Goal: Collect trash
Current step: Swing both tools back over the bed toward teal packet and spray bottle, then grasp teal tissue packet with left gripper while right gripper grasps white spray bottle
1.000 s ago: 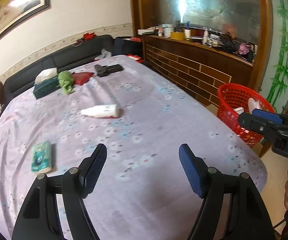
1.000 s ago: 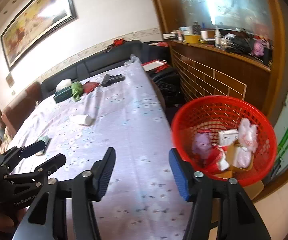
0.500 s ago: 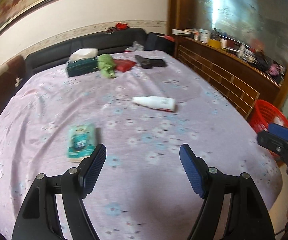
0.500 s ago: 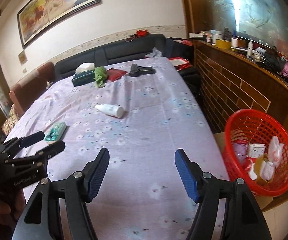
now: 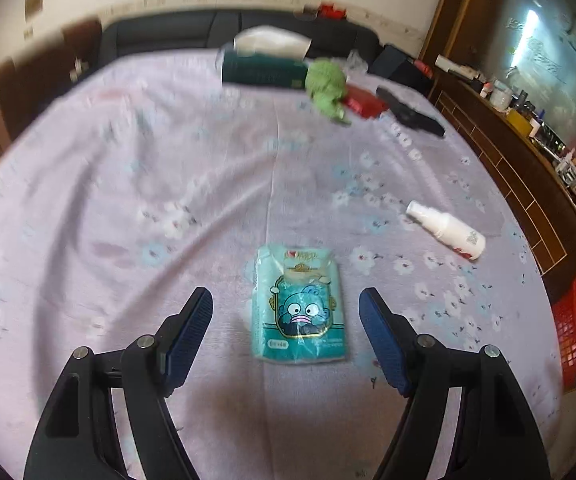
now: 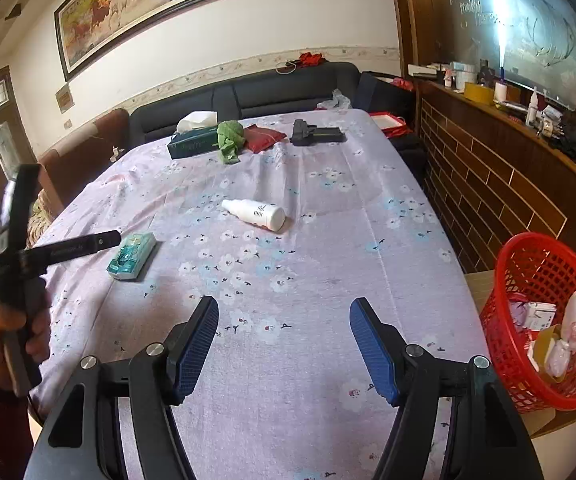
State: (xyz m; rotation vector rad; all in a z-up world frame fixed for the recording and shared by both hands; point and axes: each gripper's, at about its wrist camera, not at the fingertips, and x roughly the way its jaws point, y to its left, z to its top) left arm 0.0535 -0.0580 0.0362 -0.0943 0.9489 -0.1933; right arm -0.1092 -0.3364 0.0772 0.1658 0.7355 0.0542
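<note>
A teal tissue pack with a cartoon face lies flat on the lilac flowered tablecloth. My left gripper hovers open just short of it, with the pack's near half framed between the blue pads, which do not touch it. In the right wrist view one of its fingers ends beside the pack. A white spray bottle lies on its side mid-table. My right gripper stands open over the near table edge with nothing between its fingers. The red mesh basket with several scraps inside sits lower right.
At the far end lie a dark green tissue box, a green cloth, a red pouch and a black tool. A black sofa runs behind the table. A wooden counter flanks the right side. A person's hand in a red sleeve holds the left gripper.
My left gripper swung left across the table and rolled, bringing the teal pack between its fingers. My right gripper turned from the basket toward the table and its jaws widened a little.
</note>
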